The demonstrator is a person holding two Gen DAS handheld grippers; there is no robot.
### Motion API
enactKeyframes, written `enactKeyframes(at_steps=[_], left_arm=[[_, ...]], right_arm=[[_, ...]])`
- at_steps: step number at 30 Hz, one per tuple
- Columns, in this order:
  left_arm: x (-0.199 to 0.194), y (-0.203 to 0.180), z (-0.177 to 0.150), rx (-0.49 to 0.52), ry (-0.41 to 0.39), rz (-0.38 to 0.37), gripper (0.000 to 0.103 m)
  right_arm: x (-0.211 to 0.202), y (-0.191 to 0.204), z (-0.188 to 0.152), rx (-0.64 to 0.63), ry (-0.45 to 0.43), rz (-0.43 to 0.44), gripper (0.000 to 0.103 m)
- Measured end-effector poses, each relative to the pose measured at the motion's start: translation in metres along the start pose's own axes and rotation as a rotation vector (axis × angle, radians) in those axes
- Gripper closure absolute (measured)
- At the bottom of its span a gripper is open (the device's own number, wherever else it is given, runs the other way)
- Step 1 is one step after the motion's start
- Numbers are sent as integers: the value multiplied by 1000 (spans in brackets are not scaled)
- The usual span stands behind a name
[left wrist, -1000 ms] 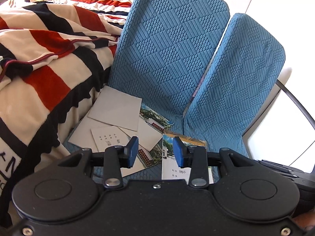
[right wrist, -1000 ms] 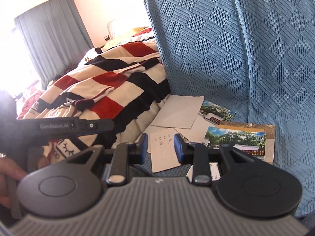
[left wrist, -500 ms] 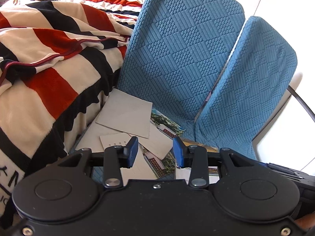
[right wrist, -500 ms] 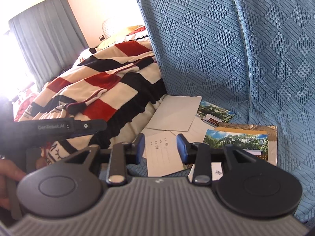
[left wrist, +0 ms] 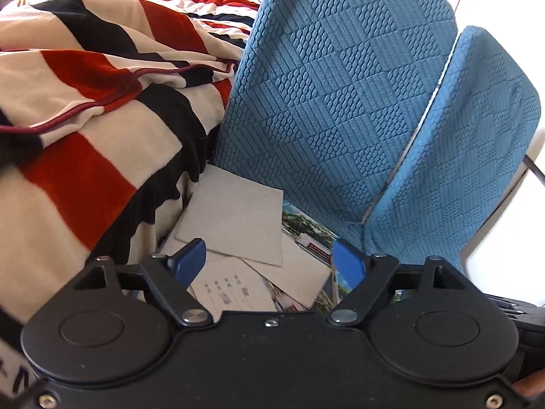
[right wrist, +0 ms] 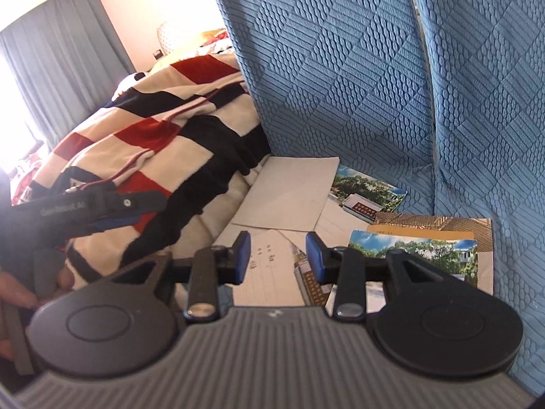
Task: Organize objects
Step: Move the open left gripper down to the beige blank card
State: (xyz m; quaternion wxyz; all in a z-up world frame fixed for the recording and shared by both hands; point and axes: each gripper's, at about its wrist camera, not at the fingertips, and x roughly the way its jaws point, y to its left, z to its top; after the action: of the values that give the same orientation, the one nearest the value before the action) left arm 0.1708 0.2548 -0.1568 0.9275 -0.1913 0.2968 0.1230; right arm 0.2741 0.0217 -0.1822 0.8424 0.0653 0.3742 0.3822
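Nothing looks sorted yet, as far as these views show. The cards [right wrist: 296, 211] lie in a loose, overlapping scatter on the blue seat [right wrist: 340, 68], wedged between the striped blanket [left wrist: 85, 119] at about nine o'clock and the seat backs at twelve. On top, toward eleven o'clock of the heap, sits a plain grey envelope [left wrist: 235, 218]; under its lower edge a white card with printed lines [left wrist: 231, 289] pokes out toward six. Photo postcards [right wrist: 415, 252] spread off to three o'clock, several stacked askew, one with an orange border.

The left tool [left wrist: 269, 260] hangs just above the heap with its jaws opening wide; nothing is between them but air, and the printed card shows below the gap. The right tool [right wrist: 277, 255] is released too, its jaws part-way apart and empty, poised over the near edge of the same heap (the left tool's body is visible at its nine o'clock, held in a hand [right wrist: 13, 293]).

So my reading: the work is at its very start, or at least no gathered pile is visible. What remains is nearly everything — picking up the envelope and loose cards, squaring them with the postcards, and setting them in one tidy stack. The widening left jaws suggest the first grasp is about to be tried on the envelope or the printed card.
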Motion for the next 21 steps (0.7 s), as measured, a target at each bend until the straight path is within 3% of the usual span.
enactKeyframes(at_steps=[21], left_arm=[[173,50,36,39,123,12,24]], right_arm=[[148,-41,40,114,94,10,64]])
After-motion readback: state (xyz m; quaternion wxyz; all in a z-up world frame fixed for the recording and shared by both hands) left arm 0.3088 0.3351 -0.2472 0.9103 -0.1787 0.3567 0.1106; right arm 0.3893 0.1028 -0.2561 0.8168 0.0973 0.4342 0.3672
